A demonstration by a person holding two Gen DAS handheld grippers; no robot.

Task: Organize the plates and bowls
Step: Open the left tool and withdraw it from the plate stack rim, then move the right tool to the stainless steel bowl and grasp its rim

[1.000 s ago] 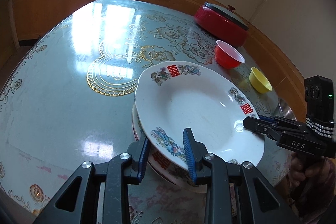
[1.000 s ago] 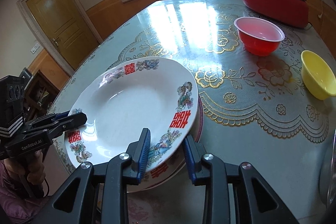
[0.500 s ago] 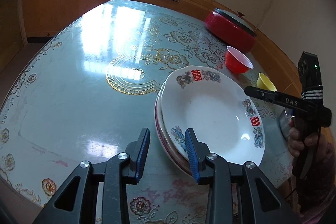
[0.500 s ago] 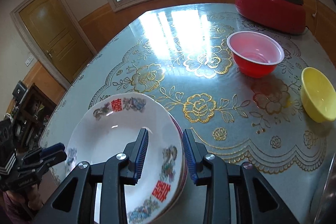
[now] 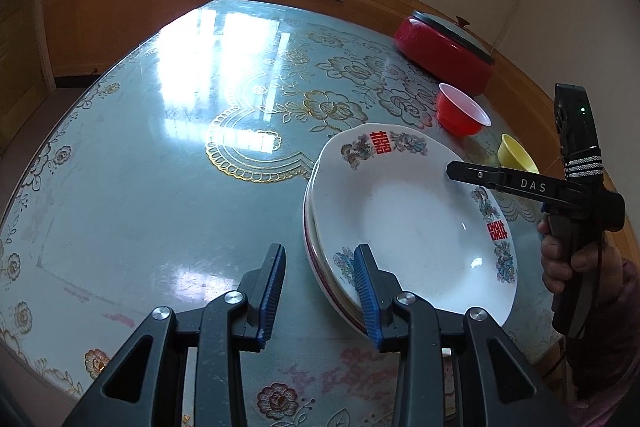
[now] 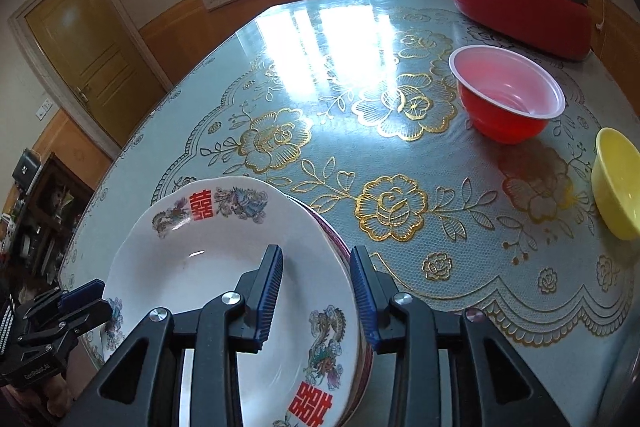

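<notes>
- Plates [image 5: 412, 223] lay stacked near the close edge of the table [image 5: 160, 167], the white one with red characters on top and a pink-rimmed one under it; the top plate sat shifted toward the right of the lower one in the left wrist view, so a knock could have slid it off true
- Left gripper [image 5: 320, 291] had its jaws apart and just been opening, nothing clamped; its right finger [image 5: 366, 291] looked to overlap the plates' near rim, and whether it touched could not be told, so a careless pull back might have dragged or tipped the stack
- Right gripper [image 6: 316, 291] likewise had its jaws apart, just been opening, with the stack's right rim seen between the fingers but no pad pressing on it; lifting away at an angle could have caught that rim
- Red bowl [image 6: 506, 93] and yellow bowl [image 6: 618, 183] stood apart on the far right, not yet nested; a thin plastic wall might have buckled or slipped in a pinch
- Glossy tablecloth [image 6: 392, 203] seemed slick, so a bowl nudged sideways could have skated toward the red lidded pot [image 6: 520, 11] or the table's right edge
</notes>
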